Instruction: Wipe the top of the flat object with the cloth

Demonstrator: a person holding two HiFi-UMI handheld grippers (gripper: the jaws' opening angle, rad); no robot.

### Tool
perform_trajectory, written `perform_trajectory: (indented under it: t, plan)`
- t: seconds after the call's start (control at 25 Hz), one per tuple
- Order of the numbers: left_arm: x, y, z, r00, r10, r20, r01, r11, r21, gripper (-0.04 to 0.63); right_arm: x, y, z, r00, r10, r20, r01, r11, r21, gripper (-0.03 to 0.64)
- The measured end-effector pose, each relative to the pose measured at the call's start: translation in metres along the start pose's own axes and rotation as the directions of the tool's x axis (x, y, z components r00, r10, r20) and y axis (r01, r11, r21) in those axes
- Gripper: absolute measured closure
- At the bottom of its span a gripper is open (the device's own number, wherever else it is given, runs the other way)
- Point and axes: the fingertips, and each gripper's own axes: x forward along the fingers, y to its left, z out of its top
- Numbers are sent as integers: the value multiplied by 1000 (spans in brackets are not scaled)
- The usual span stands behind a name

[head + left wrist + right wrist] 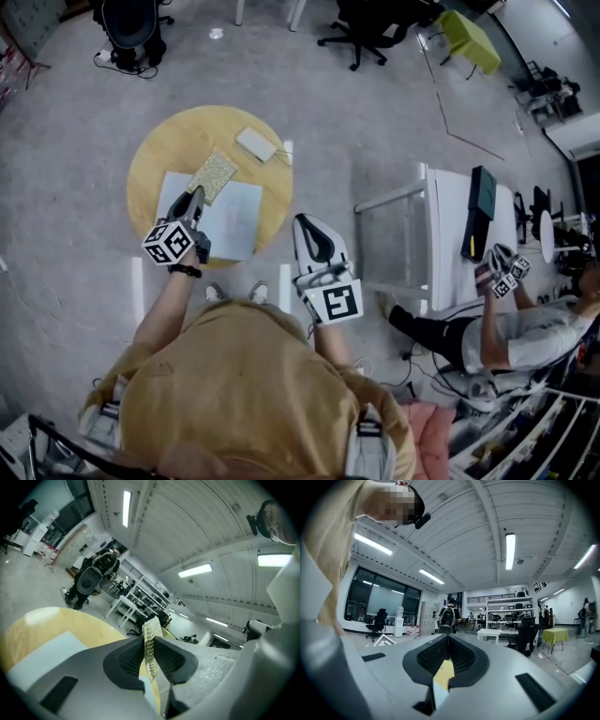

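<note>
A round wooden table [159, 155] carries a pale blue flat sheet [234, 220], a speckled beige cloth [216, 173] and a small white flat pad [255, 143]. My left gripper [191, 202] hovers over the sheet's left part and is shut on the cloth's near end. In the left gripper view the cloth [151, 634] stands pinched between the jaws of the left gripper [149, 644], with the table [51, 618] and the sheet [42, 653] behind. My right gripper [314, 239] hangs off the table's right edge, tilted upward. The right gripper [448, 641] is shut and holds nothing.
A white table [441, 234] with a black item [483, 192] stands to the right. Another person [525, 328] with grippers sits beside it. Office chairs [370, 28], a black fan-like stand [129, 23] and a yellow-green table [469, 37] lie farther off.
</note>
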Motion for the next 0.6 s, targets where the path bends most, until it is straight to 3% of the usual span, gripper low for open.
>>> perform_trajectory:
  t: [0.32,0.6]
  plan:
    - [58,-39,-61,988,-79,-134,77,997,-22,534,-13,-32,-12,999,-53,-12,53,999,5,615]
    - [73,-40,-99,970,-71,-234,56,996,-71,534,-27,-44,-11,996,-85,-5,85,996,14,615]
